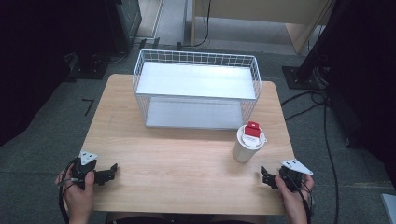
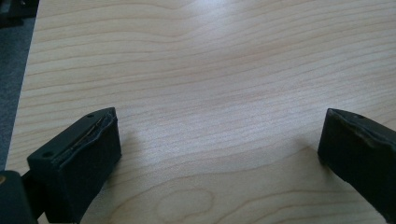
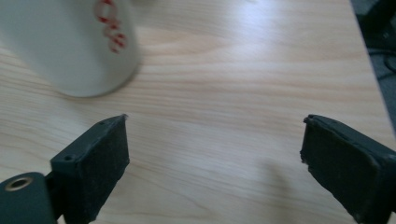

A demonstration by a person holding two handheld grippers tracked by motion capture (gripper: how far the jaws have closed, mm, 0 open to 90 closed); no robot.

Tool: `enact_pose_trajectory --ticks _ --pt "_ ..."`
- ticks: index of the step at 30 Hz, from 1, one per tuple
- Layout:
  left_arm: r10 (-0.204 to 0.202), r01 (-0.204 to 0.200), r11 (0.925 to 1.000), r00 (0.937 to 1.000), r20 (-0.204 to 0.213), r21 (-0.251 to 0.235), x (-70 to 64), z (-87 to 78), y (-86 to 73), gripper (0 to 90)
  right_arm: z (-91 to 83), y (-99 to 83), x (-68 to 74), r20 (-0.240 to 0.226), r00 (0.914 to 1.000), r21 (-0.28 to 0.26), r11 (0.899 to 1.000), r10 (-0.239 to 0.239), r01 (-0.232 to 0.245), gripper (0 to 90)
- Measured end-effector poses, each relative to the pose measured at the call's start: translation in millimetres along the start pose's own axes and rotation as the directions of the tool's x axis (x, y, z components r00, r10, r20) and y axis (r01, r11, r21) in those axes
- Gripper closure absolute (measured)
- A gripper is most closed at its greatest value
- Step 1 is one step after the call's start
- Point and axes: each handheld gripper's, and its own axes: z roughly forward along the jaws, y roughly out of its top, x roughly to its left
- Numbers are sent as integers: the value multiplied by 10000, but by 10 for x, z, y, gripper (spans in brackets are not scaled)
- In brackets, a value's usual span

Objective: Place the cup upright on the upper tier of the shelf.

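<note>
Near table's front edge, both grippers rest w/ jaws wide apart, empty: right gripper (image 1: 270,179) just beside white cup (image 1: 246,144), left gripper (image 1: 110,172) well apart.

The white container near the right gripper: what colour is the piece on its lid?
Red, on the white container's lid piece; the high view shows it best.

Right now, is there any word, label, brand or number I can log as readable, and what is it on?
None can be read.
White cup: red print on its side wall, too blurred to read.
Red tag on the cup's lid: no legible text.
Wire basket, table: no markings visible.
</note>
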Motion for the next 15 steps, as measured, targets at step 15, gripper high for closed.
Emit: enact_pose_trajectory --ticks 15 --pt "-4 4 10000 10000 22 -7 -5 7 6 0 82 223 427 -1213 9915 -700 9968 -460 377 110"
